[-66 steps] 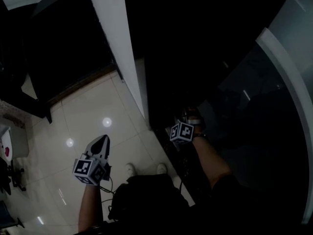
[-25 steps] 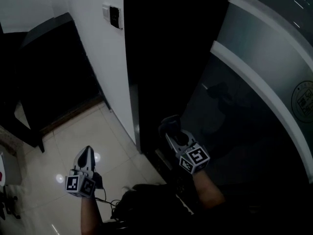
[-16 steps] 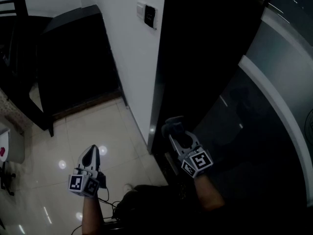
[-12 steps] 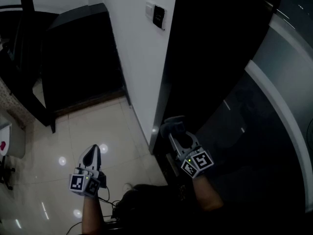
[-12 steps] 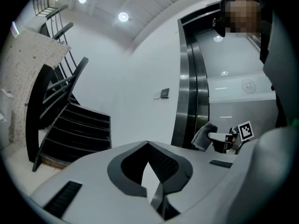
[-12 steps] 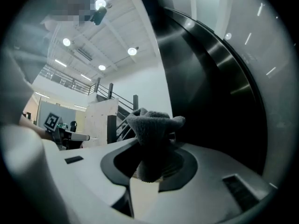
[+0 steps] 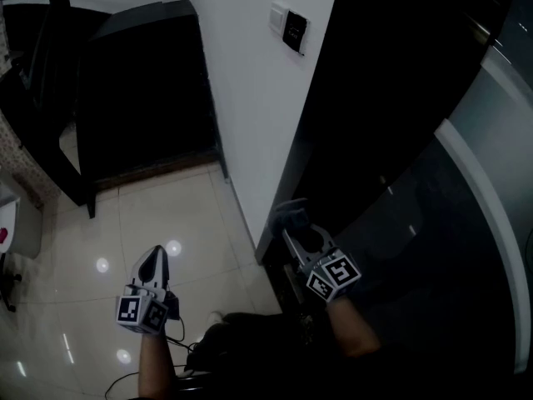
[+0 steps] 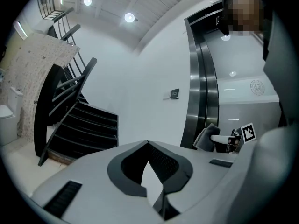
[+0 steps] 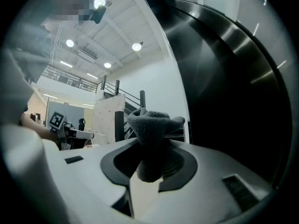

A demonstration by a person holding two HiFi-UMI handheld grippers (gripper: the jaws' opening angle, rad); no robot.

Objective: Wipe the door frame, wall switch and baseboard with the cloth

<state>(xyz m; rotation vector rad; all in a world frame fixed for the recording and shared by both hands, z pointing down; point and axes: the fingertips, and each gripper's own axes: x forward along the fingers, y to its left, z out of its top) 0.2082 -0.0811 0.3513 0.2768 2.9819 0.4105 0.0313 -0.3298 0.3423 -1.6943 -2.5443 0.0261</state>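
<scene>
- Far L: black staircase (image 7: 125, 82) w/ a dark railing and a brownish strip along its foot. It is well apart from both grippers.
- Glossy tile floor (image 7: 179, 215) below, w/ ceiling lights mirrored in it.
- L gripper (image 7: 155, 257): hangs low over the floor, L of the wall, tips pointing away from the person twd the stairs. Its jaws are pressed together tip to tip w/ nothing btwn them. It is apart from wall & frame.
- White wall (image 7: 250, 107) runs down the middle and ends at a corner near the R gripper.
- Wall switch (image 7: 293, 30): dark plate high on that wall, just beside the frame edge, well above both grippers.
- Cloth (image 9: 155, 120): grey, fleecy, bunched. The R gripper (image 9: 150, 146) has its jaws clamped on the cloth's middle.
- The cloth's crumpled head sticks out past the tips & a short tail hangs back btwn the jaws. Its long axis runs along the jaws; in head view it points up & L, twd the foot of the wall corner.
- The cloth head is near the door frame (image 7: 350, 123), low down; can't tell if it touches.
- Door frame: dark, glossy, tall, leaning R in head view. It fills most of the R gripper view R of the cloth.
- Far R: grey glass panel (image 7: 491, 173) w/ a pale curved band, beyond the R forearm (image 7: 354, 332).
</scene>
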